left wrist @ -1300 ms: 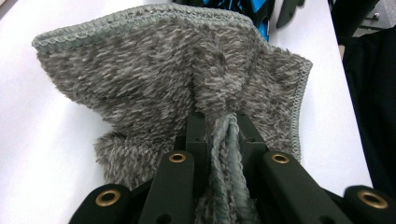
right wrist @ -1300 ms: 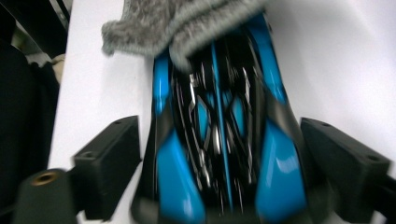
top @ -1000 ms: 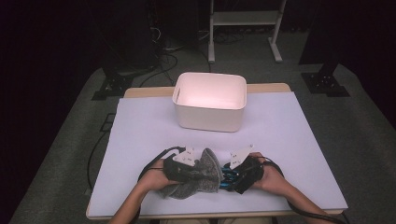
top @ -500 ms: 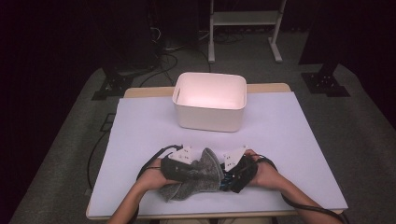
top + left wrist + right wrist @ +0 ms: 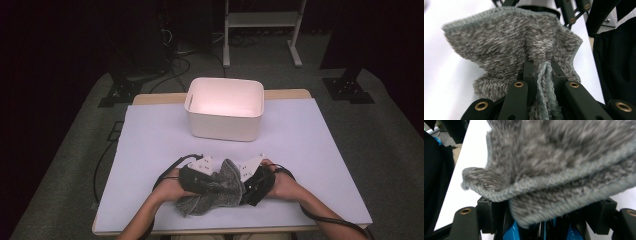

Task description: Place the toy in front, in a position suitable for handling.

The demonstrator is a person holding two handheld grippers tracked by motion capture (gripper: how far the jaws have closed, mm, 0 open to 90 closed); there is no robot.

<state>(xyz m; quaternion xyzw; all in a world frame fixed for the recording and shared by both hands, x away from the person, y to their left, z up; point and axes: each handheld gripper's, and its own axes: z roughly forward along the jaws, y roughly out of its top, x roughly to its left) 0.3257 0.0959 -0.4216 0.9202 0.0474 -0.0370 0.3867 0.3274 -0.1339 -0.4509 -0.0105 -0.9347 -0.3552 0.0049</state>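
Grey cloth (image 5: 215, 192): near edge of table (image 5: 150, 140), between both grippers.
Left gripper (image 5: 543, 67): pinched tight on cloth's edge.
Right gripper (image 5: 546, 220): jaws spread, have just narrowed, cloth between, grip unclear.
Tub (image 5: 225, 107): far side, well apart.

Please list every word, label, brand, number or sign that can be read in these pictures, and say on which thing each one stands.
There is no readable text.
The grey plates on the grippers carry small dark marks, too small to read.
The white bin, the grey cloth and the table show no writing.
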